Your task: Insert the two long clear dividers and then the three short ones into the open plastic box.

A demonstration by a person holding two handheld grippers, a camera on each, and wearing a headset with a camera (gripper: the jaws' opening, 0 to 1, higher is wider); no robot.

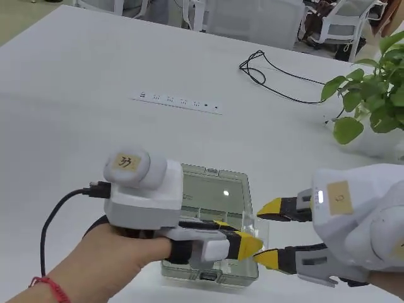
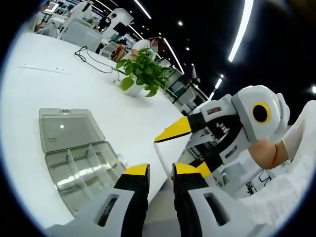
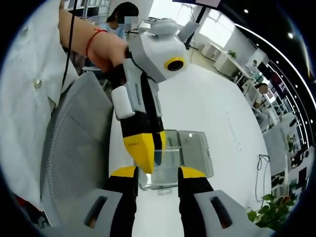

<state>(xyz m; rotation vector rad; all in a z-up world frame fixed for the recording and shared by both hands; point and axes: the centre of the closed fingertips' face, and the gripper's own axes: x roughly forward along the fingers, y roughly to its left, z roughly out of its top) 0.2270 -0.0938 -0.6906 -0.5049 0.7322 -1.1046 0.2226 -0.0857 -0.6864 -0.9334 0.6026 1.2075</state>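
The clear plastic box (image 1: 189, 268) lies open on the white table, its lid (image 1: 214, 189) flat behind it. Clear dividers stand in its tray (image 2: 81, 165). My left gripper (image 1: 249, 243) hovers over the box's right front corner, shut on a thin clear divider (image 1: 255, 224) that stands up between its yellow tips. In the left gripper view the divider (image 2: 159, 153) rises from the left gripper (image 2: 160, 170). My right gripper (image 1: 270, 232) is open just right of it, jaws above and below the divider's end. The right gripper (image 3: 158, 172) faces the left gripper (image 3: 145, 158) and divider (image 3: 170, 165).
A white power strip (image 1: 177, 101) lies mid-table and a black cable (image 1: 271, 72) loops behind it. A potted plant (image 1: 372, 88) stands at the right edge. Office chairs line the far side. A grey mesh chair (image 3: 74, 148) is close to the person's body.
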